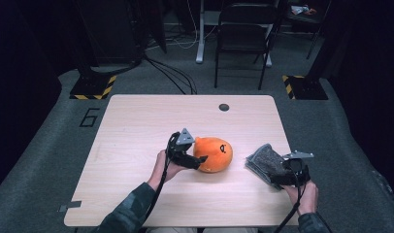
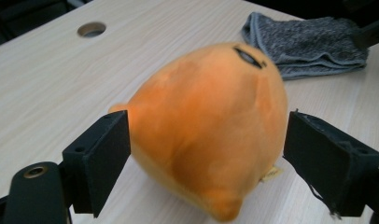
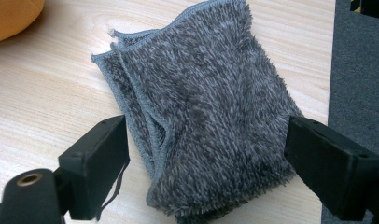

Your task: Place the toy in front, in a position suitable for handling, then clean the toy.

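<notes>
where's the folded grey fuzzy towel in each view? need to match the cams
High view: the folded grey fuzzy towel lies at the table's right edge, ahead of the right gripper.
Left gripper view: top right, beyond the orange plush toy.
Right gripper view: centre, between the open jaws.
Shared landmark: the orange plush toy, mid-table in the high view, top-left corner in the right gripper view.

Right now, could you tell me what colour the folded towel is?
Towel: mottled grey, best in the right gripper view.
</notes>
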Motion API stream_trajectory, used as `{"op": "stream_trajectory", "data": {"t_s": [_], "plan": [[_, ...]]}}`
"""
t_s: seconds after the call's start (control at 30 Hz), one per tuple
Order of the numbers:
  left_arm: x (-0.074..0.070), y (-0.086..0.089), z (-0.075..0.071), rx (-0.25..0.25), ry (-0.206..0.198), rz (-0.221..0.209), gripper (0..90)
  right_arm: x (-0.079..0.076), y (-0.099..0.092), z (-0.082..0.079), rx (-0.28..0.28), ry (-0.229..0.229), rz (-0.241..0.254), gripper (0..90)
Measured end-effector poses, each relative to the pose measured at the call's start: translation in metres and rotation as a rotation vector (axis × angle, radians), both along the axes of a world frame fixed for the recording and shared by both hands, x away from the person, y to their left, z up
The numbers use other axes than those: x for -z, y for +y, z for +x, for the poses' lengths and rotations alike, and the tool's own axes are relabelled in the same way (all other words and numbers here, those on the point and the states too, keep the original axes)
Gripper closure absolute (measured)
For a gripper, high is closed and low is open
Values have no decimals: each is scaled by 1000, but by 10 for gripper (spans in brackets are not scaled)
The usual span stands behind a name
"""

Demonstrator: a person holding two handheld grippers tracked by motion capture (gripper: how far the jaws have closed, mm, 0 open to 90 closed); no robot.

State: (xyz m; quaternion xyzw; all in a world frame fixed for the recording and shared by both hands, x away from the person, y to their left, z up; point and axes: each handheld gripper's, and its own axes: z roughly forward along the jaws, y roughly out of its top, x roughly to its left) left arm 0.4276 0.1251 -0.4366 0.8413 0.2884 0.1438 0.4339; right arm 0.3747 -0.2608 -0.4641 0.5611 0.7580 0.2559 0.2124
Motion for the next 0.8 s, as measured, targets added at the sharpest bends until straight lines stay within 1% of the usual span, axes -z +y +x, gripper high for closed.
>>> {"op": "stream_trajectory", "data": {"t_s": [0.03,0.07,0.1,0.13,0.23,0.3,0.33,0.37,0.43,0.47,0.5,0.53,0.57,0.63,0.67,0.73,0.77,0.8], "plan": [[1,3,-2,-3,2,-5,144,0,0,0,-5,-2,-4,128],[2,6,-4,-6,2,-3,144,-1,1,-1,9,-1,3,128],[3,9,-7,-9,1,-4,144,-2,1,-1,4,-1,1,129],[4,12,-10,-14,-4,-17,144,-1,1,-1,2,-4,-1,129],[5,17,-14,-26,0,13,146,1,1,-2,7,5,0,129],[5,22,-16,-35,4,-1,150,2,1,-2,9,8,-2,129],[5,22,-16,-42,3,2,151,2,0,-2,-1,-1,-8,129],[5,23,-15,-46,6,-7,152,1,0,-3,-2,-3,-8,129],[7,22,-16,-54,15,-14,157,-1,1,-4,7,-13,4,128],[7,22,-17,-45,15,-17,166,-1,1,-4,6,-19,9,127],[8,21,-18,-43,20,-13,175,-2,1,-4,5,-23,14,127],[9,20,-19,-45,12,-3,178,-2,1,-4,6,-22,21,124],[10,19,-20,-34,16,-6,181,-2,1,-4,4,-26,24,121],[13,17,-21,-31,20,16,196,-2,2,-2,-7,-27,30,116],[16,16,-21,-24,22,17,200,-2,3,-1,1,-26,40,112],[21,16,-20,-32,24,29,230,-1,3,3,-15,-31,44,99],[24,15,-20,-33,33,24,240,-1,4,5,-9,-26,46,95],[27,15,-20,-36,29,20,248,0,4,7,-9,-27,44,92]]}}
